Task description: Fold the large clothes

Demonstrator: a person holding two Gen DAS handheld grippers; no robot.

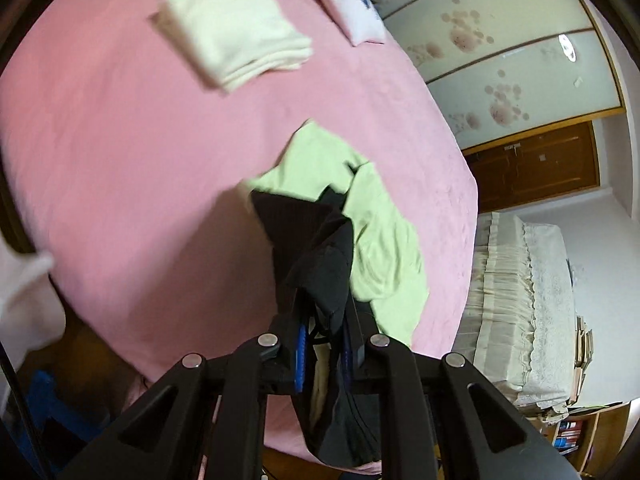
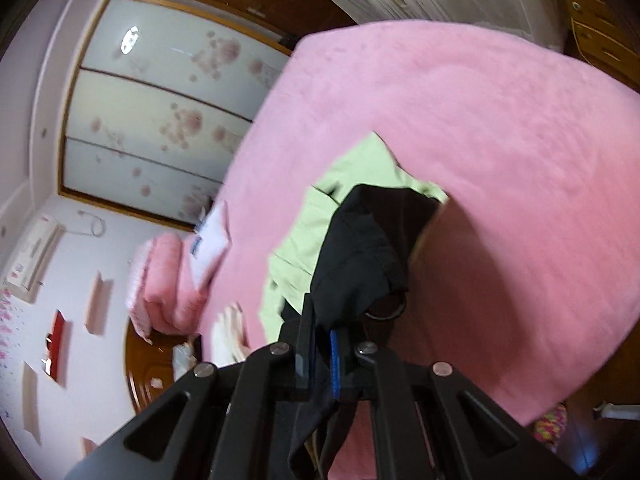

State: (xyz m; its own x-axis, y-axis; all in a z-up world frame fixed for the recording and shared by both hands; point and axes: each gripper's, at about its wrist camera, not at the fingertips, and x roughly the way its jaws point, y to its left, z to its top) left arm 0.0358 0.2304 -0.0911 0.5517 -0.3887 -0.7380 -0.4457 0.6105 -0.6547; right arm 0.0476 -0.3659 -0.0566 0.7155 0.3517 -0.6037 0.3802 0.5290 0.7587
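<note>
A black garment (image 1: 312,240) hangs above the pink bed (image 1: 140,152), bunched between the blue pads of my left gripper (image 1: 324,320), which is shut on it. In the right wrist view the same black garment (image 2: 360,248) drapes over my right gripper (image 2: 324,332), also shut on its fabric, with a metal ring dangling beside it. Under it a light green garment (image 1: 380,240) lies crumpled on the bed, also visible as the light green garment (image 2: 304,240) from the right. Both views are blurred.
A folded cream cloth (image 1: 240,36) and a white pillow (image 1: 352,8) lie at the bed's far side. A wardrobe with flowered sliding doors (image 1: 500,52) and a second bed with a cream cover (image 1: 520,300) stand beyond. The pink bed (image 2: 500,160) fills the right view.
</note>
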